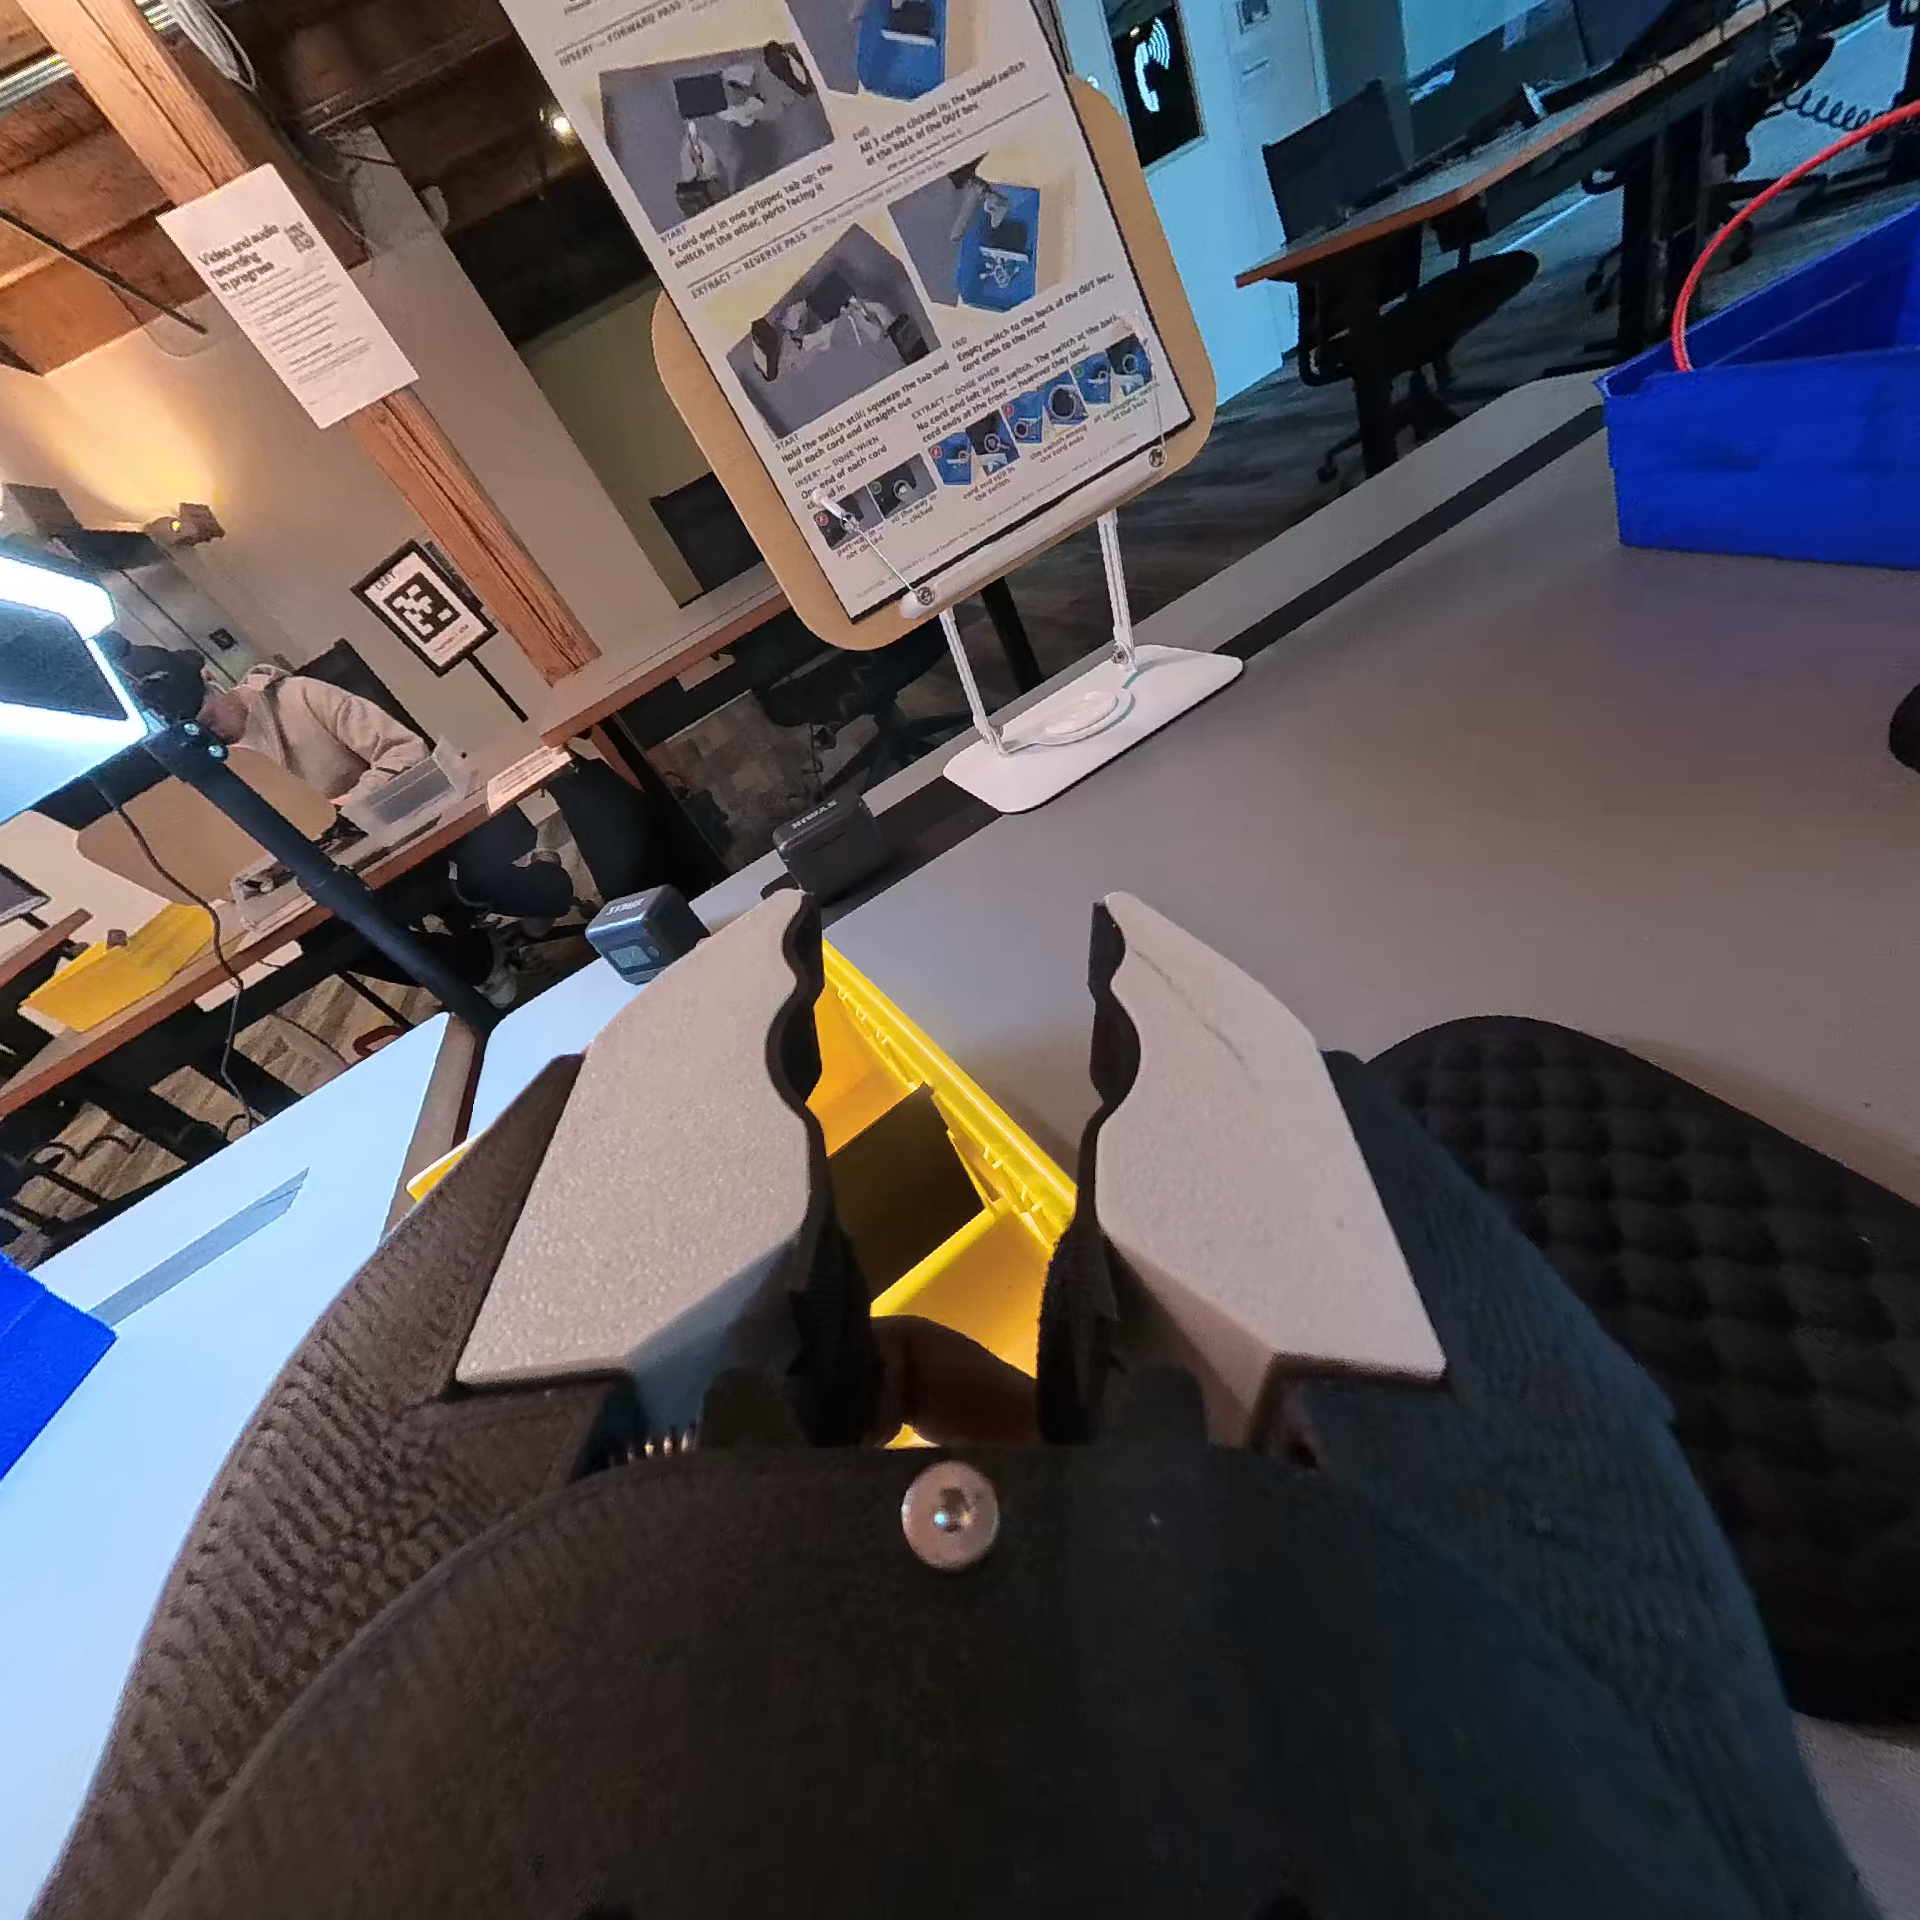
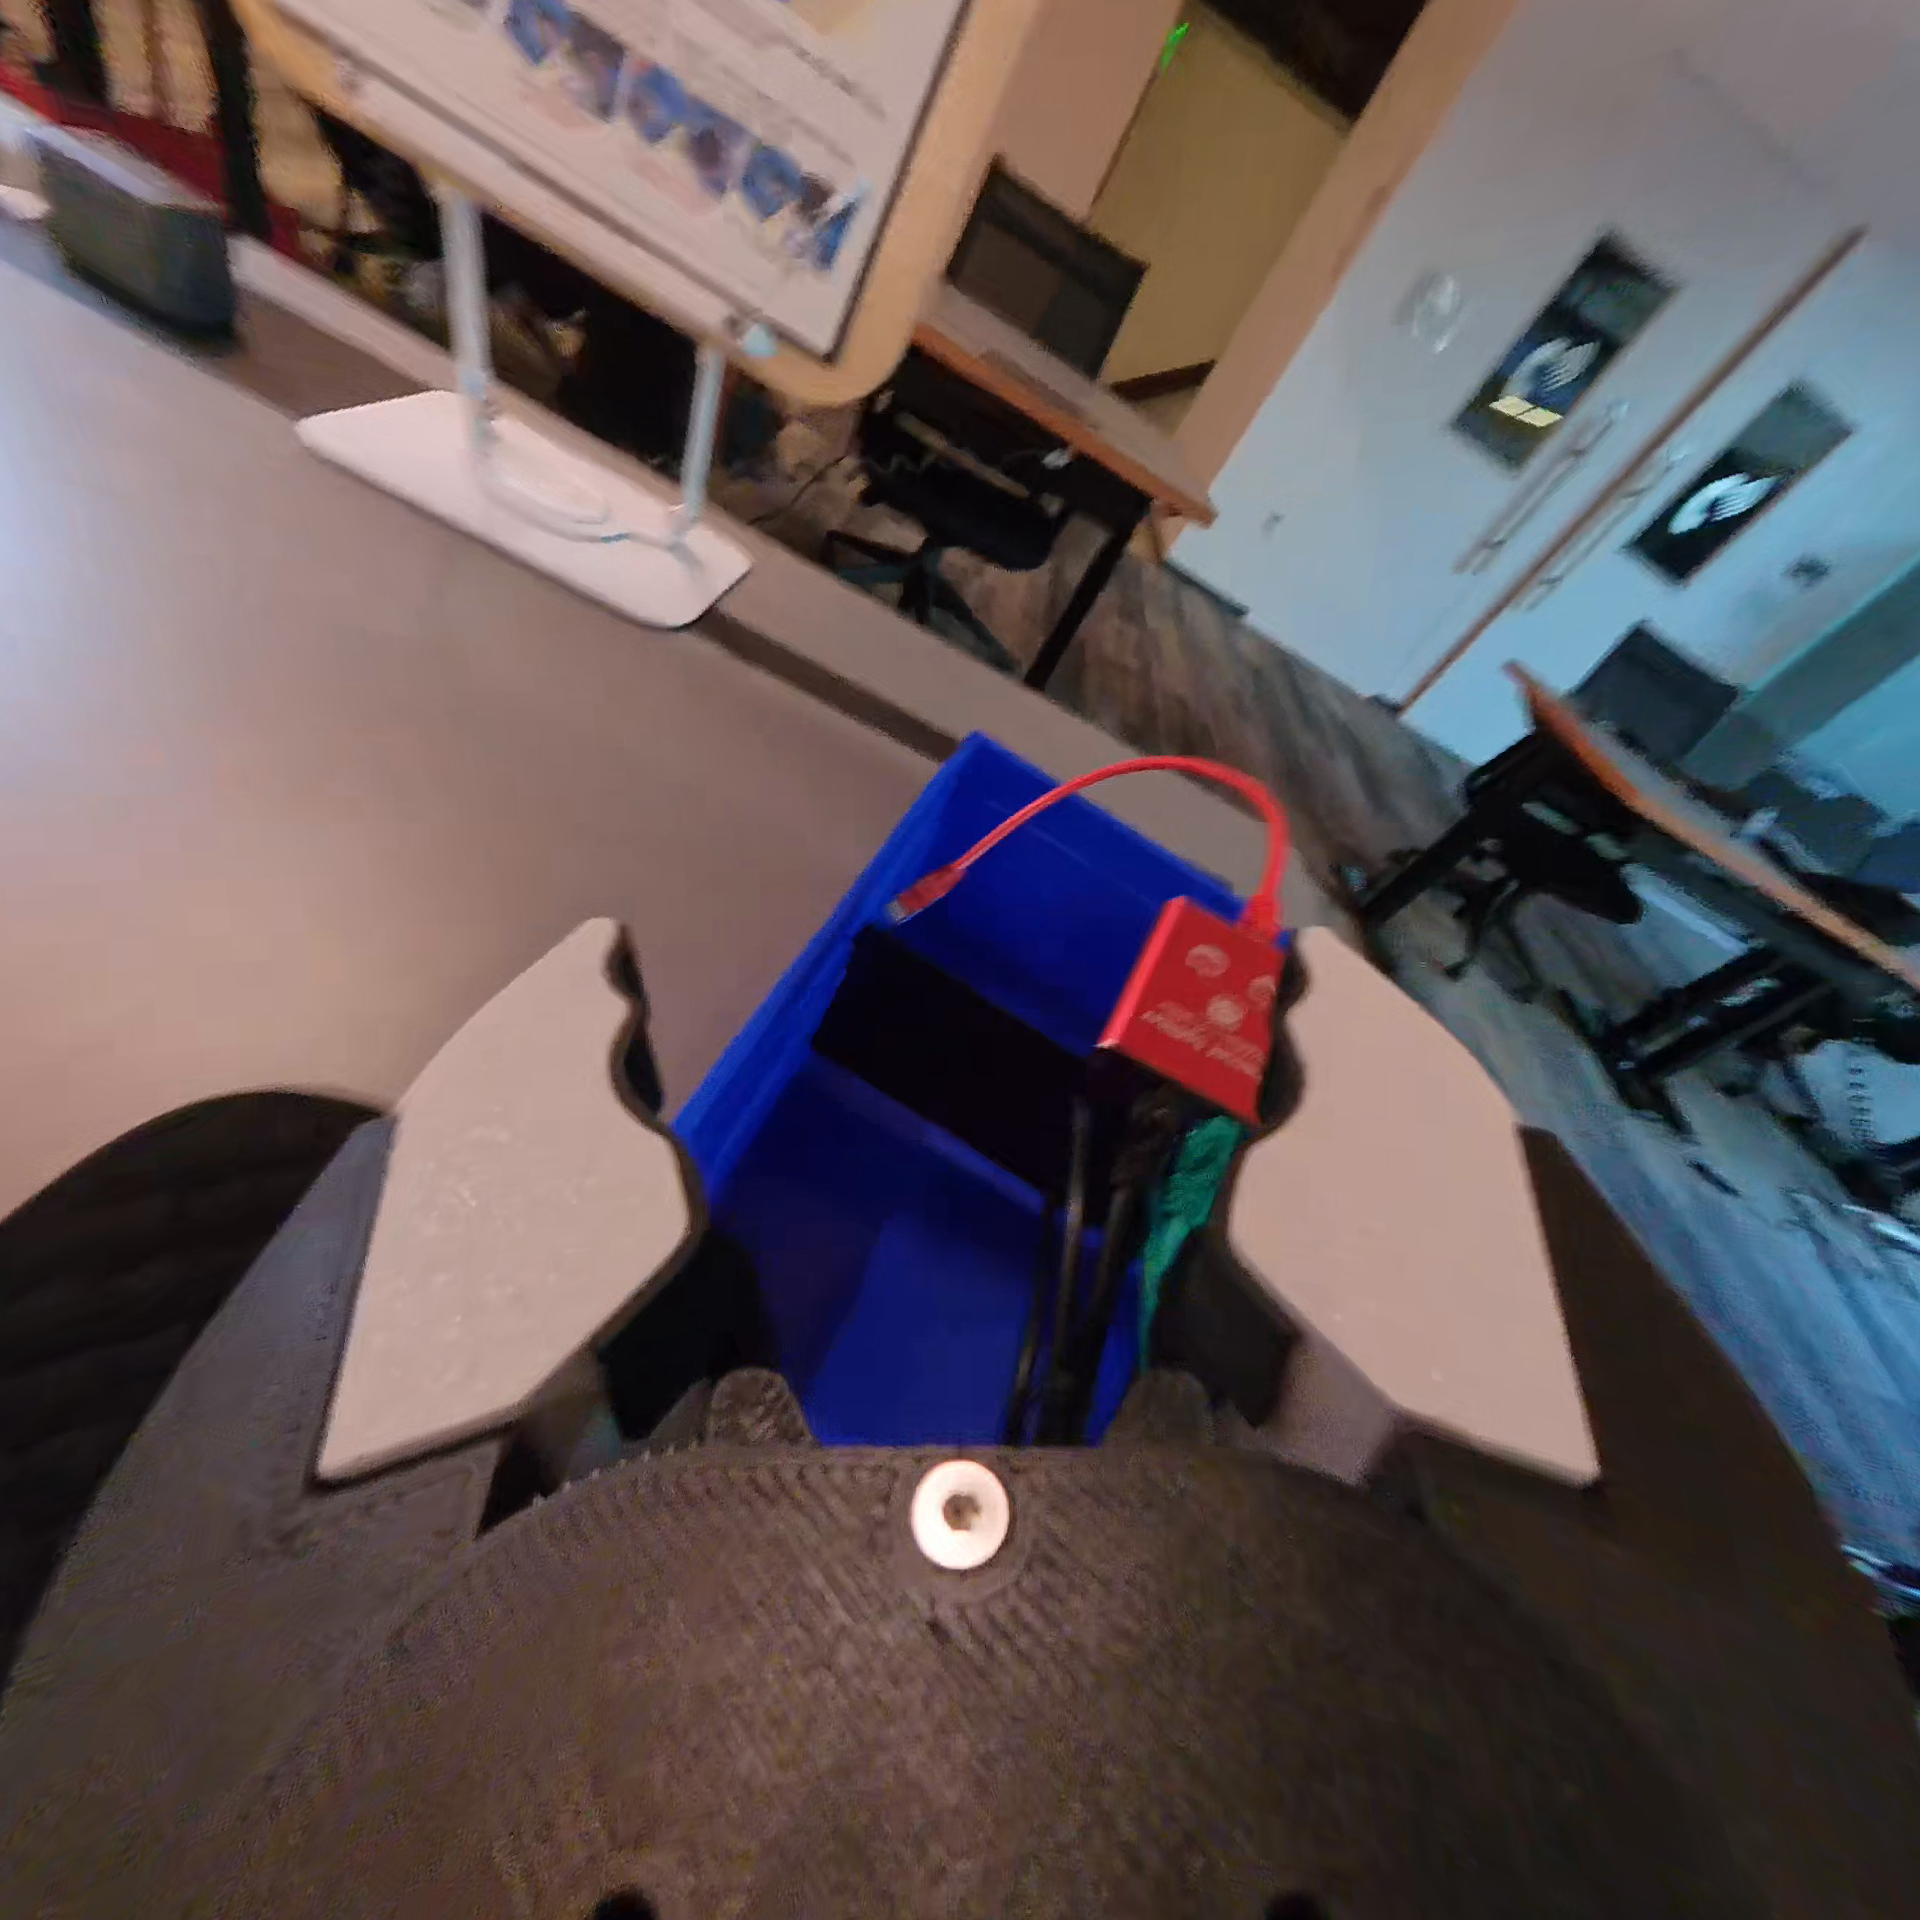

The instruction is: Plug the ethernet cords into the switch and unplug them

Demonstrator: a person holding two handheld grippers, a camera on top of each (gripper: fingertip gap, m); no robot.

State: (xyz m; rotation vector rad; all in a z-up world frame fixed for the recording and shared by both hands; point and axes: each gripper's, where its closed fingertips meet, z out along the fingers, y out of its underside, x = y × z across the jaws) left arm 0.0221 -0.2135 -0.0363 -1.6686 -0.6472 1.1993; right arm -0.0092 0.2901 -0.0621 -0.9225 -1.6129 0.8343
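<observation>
Yellow bin point(image 1: 940, 1122) shows between the left gripper point(image 1: 951, 940)'s spread, empty jaws. Right view: the right gripper point(image 2: 956, 940), jaws wide, hovers above the blue bin point(image 2: 935, 1278); the red switch point(image 2: 1195, 1013) lies tilted against its right finger, red cord point(image 2: 1122, 779) arching leftward, free plug pointing down-left.
</observation>
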